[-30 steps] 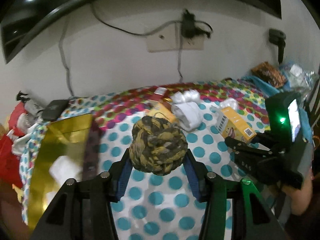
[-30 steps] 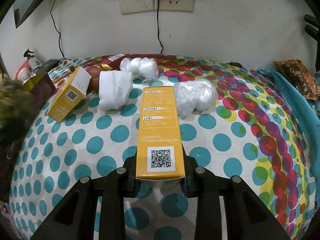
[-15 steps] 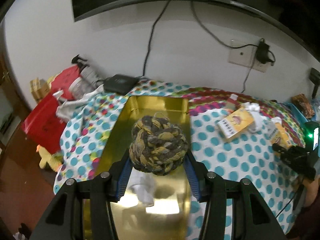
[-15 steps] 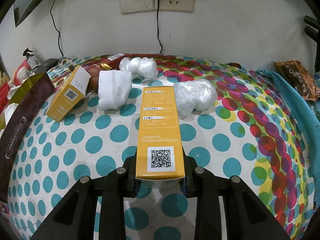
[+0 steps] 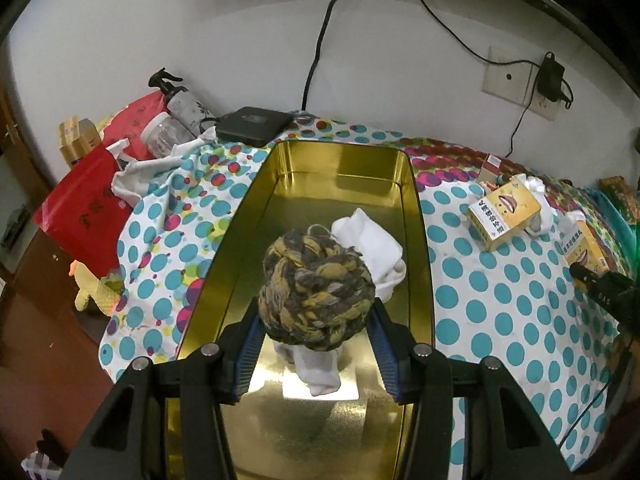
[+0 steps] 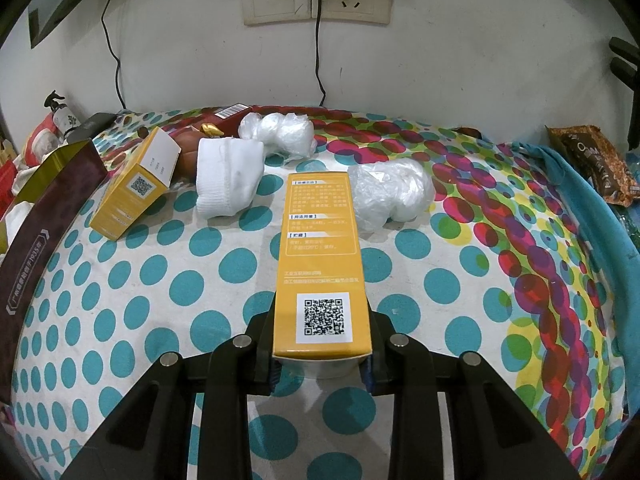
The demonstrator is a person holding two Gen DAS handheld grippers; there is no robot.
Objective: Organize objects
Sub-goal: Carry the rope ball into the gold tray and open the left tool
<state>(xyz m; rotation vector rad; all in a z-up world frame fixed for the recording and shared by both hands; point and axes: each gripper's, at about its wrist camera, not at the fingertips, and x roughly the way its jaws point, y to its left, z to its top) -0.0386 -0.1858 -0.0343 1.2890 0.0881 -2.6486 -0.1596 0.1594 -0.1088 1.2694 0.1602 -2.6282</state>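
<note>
Polka-dot cloth (image 5: 500, 300) underneath — left gripper (image 5: 316, 334) squeezes soft, light yarn ball (image 5: 316, 290) above tin (image 5: 340, 160); right gripper (image 6: 322, 360) clamps stiff yellow box (image 6: 322, 256) near tin.

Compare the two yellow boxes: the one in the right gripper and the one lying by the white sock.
The held yellow box is clamped in the right gripper, pointing straight away; the loose yellow box lies angled on the dotted cloth. The held box shows a long printed panel; the loose one shows a white end flap. Both carry a QR code.
</note>
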